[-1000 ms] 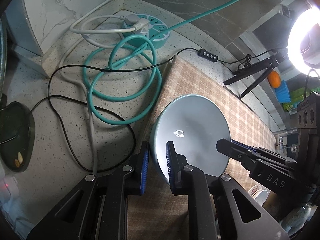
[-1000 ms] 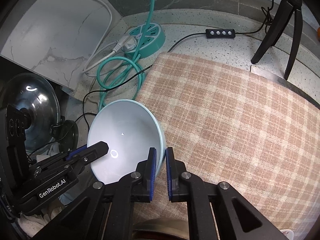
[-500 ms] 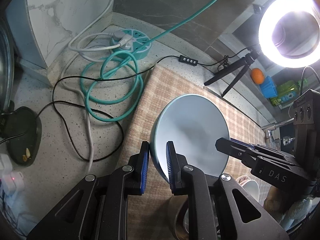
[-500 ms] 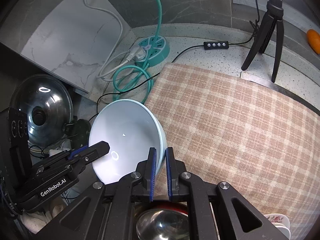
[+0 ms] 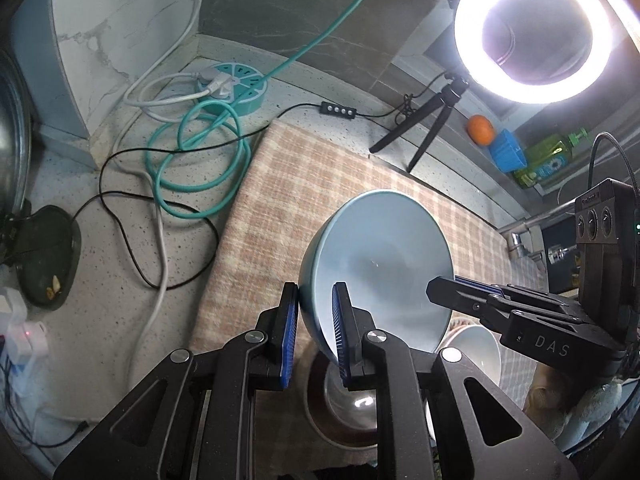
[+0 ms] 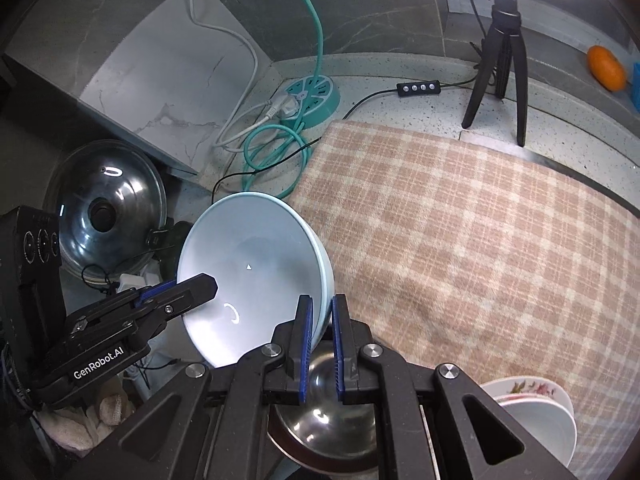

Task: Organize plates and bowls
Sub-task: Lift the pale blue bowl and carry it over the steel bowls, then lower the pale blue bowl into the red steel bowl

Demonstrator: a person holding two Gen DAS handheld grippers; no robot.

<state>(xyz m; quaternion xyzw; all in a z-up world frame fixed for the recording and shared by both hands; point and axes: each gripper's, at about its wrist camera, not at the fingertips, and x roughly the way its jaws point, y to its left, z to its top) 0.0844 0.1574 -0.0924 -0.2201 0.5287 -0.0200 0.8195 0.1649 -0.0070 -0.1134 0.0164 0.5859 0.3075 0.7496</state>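
Right now both grippers grip one light-blue bowl [image 5: 380,264] by opposite sides of its rim, holding it tilted in the air above the plaid cloth [image 6: 460,232]. L gripper [image 5: 314,332]: jaws nearly together, blue pads clamped on the bowl wall, one pad inside, one outside, at the rim's lower-left edge in the left wrist view. R gripper [image 6: 320,340]: jaws also close to shut, pads pinching the rim's right edge in its own view, w/ the rim wedged between them. Each cam sees the other gripper too: the R one reaches in from the right edge of the left wrist view, tip on the bowl's far rim; the L one comes in from lower left of the right wrist view, tip over the bowl's interior edge. Bowl looks empty inside, only glare spots. Directly under it sits a steel bowl [image 6: 324,412] inside a brown-rimmed dish, and just beside that a white bowl [image 5: 476,356] and a floral plate [image 6: 528,390], all on the cloth's near edge. Farther back on the speckled counter: teal round power strip [image 5: 236,88] w/ coiled teal cord, a lit ring light [image 5: 536,28] on a small tripod, an orange [image 6: 606,68]. A glass pot lid [image 6: 106,212] is at left in the right wrist view.
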